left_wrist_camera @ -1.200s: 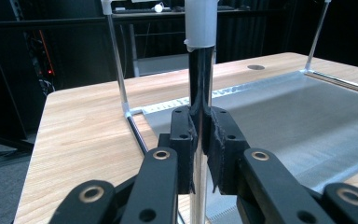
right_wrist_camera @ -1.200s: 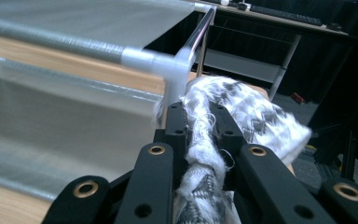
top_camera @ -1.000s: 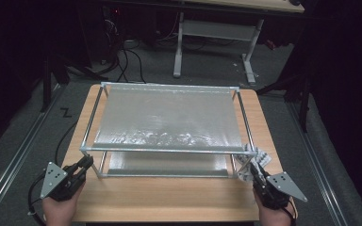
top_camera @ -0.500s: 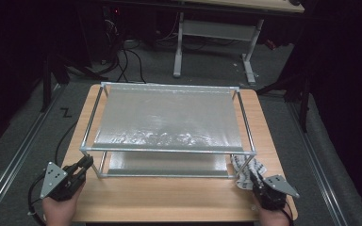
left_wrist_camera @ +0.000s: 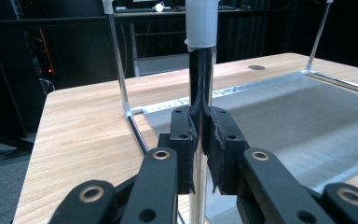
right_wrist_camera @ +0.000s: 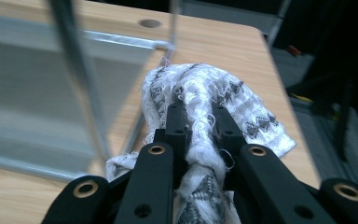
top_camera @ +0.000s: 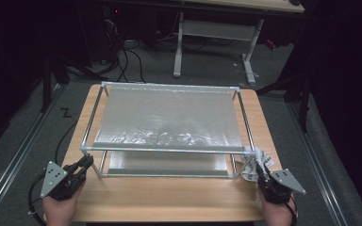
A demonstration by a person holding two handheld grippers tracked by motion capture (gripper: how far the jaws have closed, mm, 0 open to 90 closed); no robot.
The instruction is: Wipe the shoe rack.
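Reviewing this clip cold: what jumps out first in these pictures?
A two-tier metal rack with silvery shelves takes up most of the wooden table. At its near left corner the left gripper is clamped on an upright post. At the near right corner the right gripper is shut on a bunched white patterned cloth, close beside the rack's leg.

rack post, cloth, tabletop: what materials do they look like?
Rack post: seems to be polished metal tube, mirror-dark, with a white, probably plastic cap. Cloth: woven textile, white with grey pattern, frayed threads. Tabletop: light wood-grain surface, matte, possibly laminate.
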